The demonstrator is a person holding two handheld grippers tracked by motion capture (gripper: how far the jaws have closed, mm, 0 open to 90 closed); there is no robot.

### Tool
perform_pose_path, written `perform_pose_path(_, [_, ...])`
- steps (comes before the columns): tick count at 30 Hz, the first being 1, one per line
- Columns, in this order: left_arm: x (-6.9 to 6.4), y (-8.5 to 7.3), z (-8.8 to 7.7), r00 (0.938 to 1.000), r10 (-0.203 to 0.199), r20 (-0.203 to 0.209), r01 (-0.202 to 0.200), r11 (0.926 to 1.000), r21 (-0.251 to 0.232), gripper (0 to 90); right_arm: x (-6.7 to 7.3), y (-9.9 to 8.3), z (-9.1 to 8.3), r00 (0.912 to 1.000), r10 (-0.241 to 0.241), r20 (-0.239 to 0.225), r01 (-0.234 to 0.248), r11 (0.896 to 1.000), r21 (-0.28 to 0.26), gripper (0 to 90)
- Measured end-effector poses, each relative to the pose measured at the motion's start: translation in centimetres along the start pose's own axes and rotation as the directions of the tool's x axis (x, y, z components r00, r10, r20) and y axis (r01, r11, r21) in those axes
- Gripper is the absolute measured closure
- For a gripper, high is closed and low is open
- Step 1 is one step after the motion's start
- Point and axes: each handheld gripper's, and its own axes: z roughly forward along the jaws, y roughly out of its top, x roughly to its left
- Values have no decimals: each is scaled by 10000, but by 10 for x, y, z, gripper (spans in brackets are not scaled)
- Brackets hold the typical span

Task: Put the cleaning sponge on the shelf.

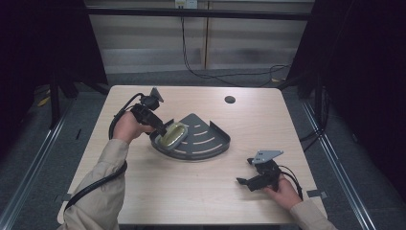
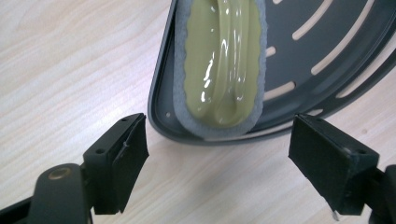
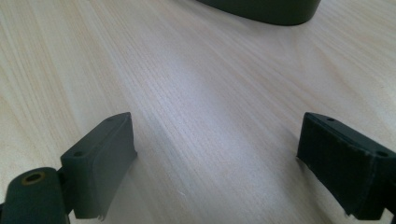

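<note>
A dark grey quarter-round slotted tray (image 1: 210, 141) lies in the middle of the wooden table. On its left part rests an olive-green glossy oval piece with a grey foam rim (image 1: 174, 134), large in the left gripper view (image 2: 222, 65). My left gripper (image 1: 160, 127) hovers at the tray's left edge, open, its jaws apart on either side of the oval's near end without touching it (image 2: 217, 161). My right gripper (image 1: 244, 181) is low over bare wood near the front right, open and holding nothing (image 3: 215, 158). The tray's rim (image 3: 261, 10) shows at the top of the right gripper view.
A round cable hole (image 1: 230, 99) sits near the table's far edge. Black cables run along the floor behind the table. Bare wood (image 1: 191, 191) stretches between the two grippers and along the front.
</note>
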Motion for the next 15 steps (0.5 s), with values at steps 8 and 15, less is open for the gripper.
perform_pose_path(8, [5, -15, -4, 9999, -90, 140, 91, 9999, -97, 192, 0, 0, 0, 10000, 12, 3, -12, 10000, 5, 106])
perform_pose_path(15, [8, -30, -6, 9995, -180, 265, 188, 9993, -315, 188, 0, 0, 0, 10000, 32, -2, -32, 10000, 21, 105])
